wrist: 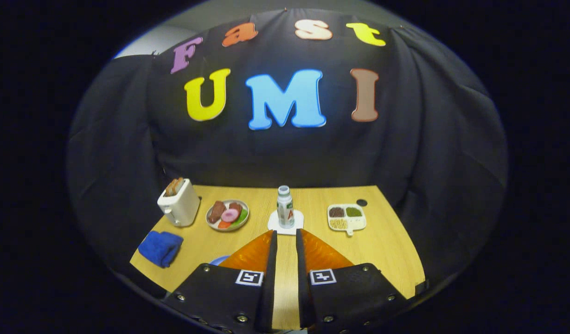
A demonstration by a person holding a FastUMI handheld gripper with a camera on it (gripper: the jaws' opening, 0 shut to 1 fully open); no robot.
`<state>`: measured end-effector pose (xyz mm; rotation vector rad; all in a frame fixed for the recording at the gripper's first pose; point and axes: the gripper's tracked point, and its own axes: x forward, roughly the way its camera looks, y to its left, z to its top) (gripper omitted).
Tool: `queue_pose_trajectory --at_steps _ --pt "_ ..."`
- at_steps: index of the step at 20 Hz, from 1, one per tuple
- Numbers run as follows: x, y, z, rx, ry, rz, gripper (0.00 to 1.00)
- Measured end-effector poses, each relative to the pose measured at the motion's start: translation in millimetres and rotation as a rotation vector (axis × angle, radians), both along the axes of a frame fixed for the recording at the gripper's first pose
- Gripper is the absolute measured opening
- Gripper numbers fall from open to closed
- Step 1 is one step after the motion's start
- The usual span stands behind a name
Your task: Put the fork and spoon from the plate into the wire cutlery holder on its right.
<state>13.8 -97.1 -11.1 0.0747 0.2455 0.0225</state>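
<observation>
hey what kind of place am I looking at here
Likely a staged booth set up as a breakfast table. A wooden table holds a toaster with bread in it, a plate of food and a bottle, with black cloth behind. The tool holds nothing, fingers slightly apart.

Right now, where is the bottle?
In the gripper view the bottle stands upright on a white coaster, just beyond the fingertips, between the food plate and the divided tray.

A staged booth, not a real kitchen: black cloth [285,153] walls in a wooden table [387,241] set with a toaster [179,202], a plate of toy food [227,215] and a bottle [285,206].
</observation>
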Motion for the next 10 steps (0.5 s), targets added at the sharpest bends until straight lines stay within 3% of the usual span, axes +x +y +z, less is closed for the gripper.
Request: queue_pose_trajectory --at_steps 4,8,10 --pt "-15 16 47 -0.004 -0.225 -0.033 0.22" --pt "-20 63 40 -0.1 -0.241 0.044 0.26" --pt "-23 91 29 -0.123 -0.24 0.126 0.61"
